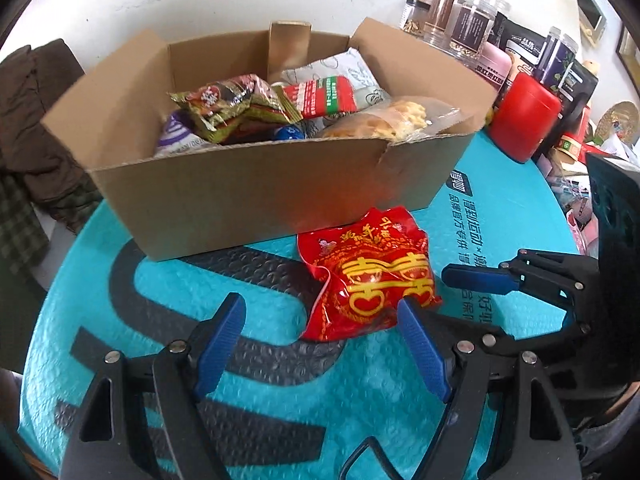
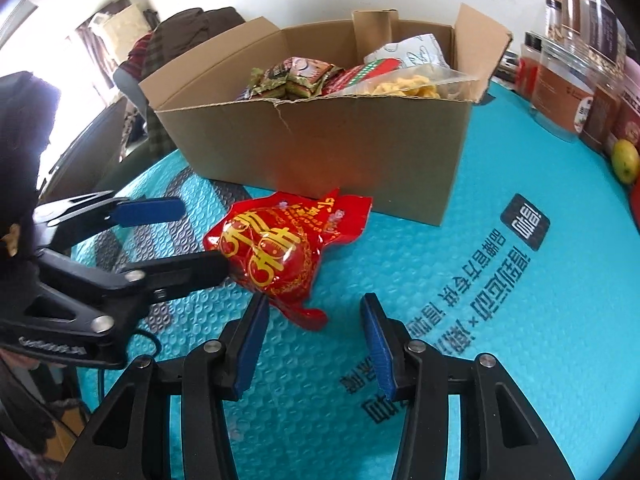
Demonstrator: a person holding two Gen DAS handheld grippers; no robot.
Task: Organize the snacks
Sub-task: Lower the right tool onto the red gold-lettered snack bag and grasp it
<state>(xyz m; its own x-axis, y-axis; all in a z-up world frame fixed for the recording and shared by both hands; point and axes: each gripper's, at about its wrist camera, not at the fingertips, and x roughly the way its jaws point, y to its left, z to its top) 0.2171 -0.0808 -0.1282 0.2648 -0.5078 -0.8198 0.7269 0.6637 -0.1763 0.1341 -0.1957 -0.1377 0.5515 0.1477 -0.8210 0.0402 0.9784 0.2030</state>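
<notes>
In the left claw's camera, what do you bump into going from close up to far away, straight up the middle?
Left claw → red snack bag on the blue mat → cardboard box → green snack packet inside the box → white wall.

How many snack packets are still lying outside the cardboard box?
1: the red packet lies on the teal mat, right in front of the cardboard box. Others could be hidden behind the box.
</notes>
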